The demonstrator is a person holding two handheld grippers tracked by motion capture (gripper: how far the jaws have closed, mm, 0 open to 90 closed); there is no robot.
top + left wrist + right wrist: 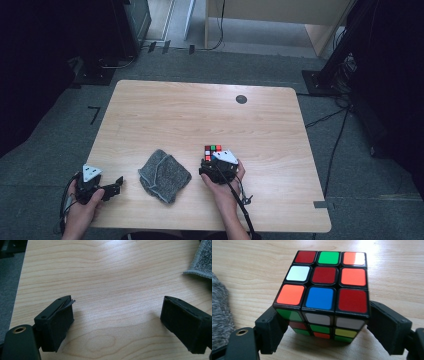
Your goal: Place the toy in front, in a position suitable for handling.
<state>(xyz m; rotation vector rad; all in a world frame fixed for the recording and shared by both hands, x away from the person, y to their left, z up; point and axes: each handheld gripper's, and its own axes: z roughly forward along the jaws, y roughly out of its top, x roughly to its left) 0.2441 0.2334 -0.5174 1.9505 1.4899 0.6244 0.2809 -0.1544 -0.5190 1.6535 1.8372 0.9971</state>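
A scrambled Rubik's cube (212, 151) stands on the wooden table (200, 115) near the front, right of centre. My right gripper (213, 158) holds it from the near side. In the right gripper view the cube (324, 282) fills the middle, and the right gripper (322, 332) has its two black jaws pressed against the cube's lower left and right sides. My left gripper (118, 184) rests at the front left corner, pointing right. In its own view the left gripper (117, 322) is wide open over bare wood, nothing between its jaws.
A crumpled grey cloth (164, 175) lies between the two grippers, showing at the edge of the left gripper view (201, 262) and of the right gripper view (219, 315). A small black disc (241, 99) sits at the far side. Cables and dark stands surround the table.
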